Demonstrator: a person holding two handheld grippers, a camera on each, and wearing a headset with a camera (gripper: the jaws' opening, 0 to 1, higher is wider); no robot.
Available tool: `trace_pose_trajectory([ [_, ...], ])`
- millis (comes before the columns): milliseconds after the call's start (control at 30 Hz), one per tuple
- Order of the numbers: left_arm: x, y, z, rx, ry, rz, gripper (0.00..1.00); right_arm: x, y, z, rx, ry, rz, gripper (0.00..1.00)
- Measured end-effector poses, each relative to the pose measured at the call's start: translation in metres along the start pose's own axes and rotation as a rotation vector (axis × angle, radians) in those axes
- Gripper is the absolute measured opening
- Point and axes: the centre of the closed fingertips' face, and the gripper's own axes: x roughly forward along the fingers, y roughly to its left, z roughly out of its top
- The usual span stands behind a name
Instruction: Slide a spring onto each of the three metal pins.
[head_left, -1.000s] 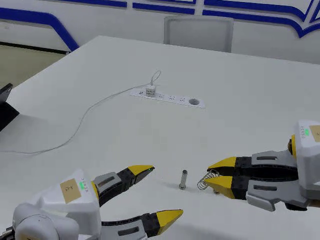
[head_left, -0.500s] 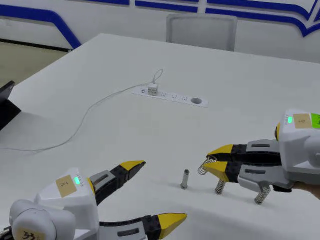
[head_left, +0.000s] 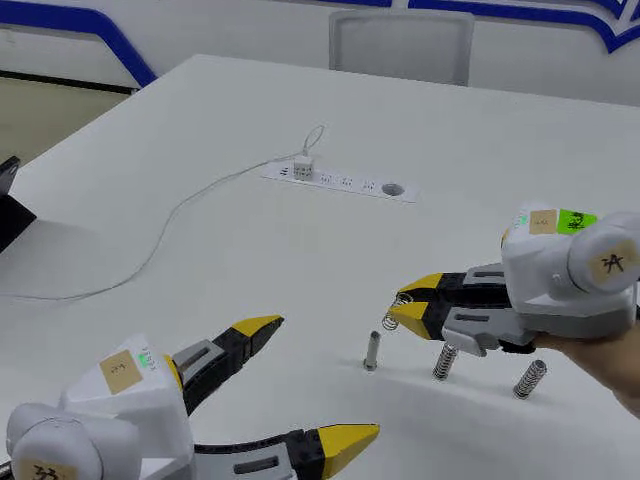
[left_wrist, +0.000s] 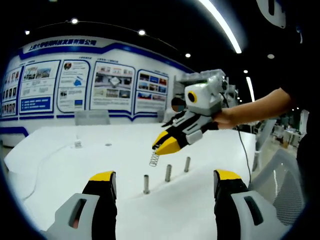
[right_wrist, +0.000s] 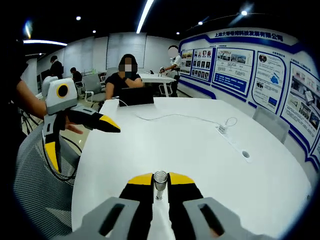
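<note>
Left tool (head_left: 318, 380) at seven o'clock, jaws wide apart, empty; bare metal pin (head_left: 372, 351) upright on the white desk (head_left: 480, 150); right tool (head_left: 403, 302) at three o'clock pinches a small silvery coil spring (left_wrist: 154, 159), at one o'clock of that pin; two pins (head_left: 445, 361) wear springs.

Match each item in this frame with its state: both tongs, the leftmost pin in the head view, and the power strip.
Items:
1. left tongs
2. right tongs
3. leftmost pin
4. power strip

States:
A. upright and bare
B. shut on a spring
C. lying flat on the table
D. open, holding nothing

Pairs: 1-D, 2-B, 3-A, 4-C
</note>
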Motion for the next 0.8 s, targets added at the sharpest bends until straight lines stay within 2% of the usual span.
trace_pose_trajectory([
  [367, -0.001, 0.005, 0.000, -0.033, -0.007, 0.016, 0.83, 0.019, -0.003, -0.007, 0.047, 0.024, 0.008, 0.10],
  [600, 0.000, 0.003, -0.002, -0.033, 0.004, 0.009, 0.83, 0.025, 0.001, -0.016, 0.027, 0.063, 0.015, 0.10],
  [800, 0.000, 0.006, -0.003, -0.041, 0.005, 0.019, 0.83, 0.031, 0.001, -0.021, 0.019, 0.081, 0.020, 0.10],
])
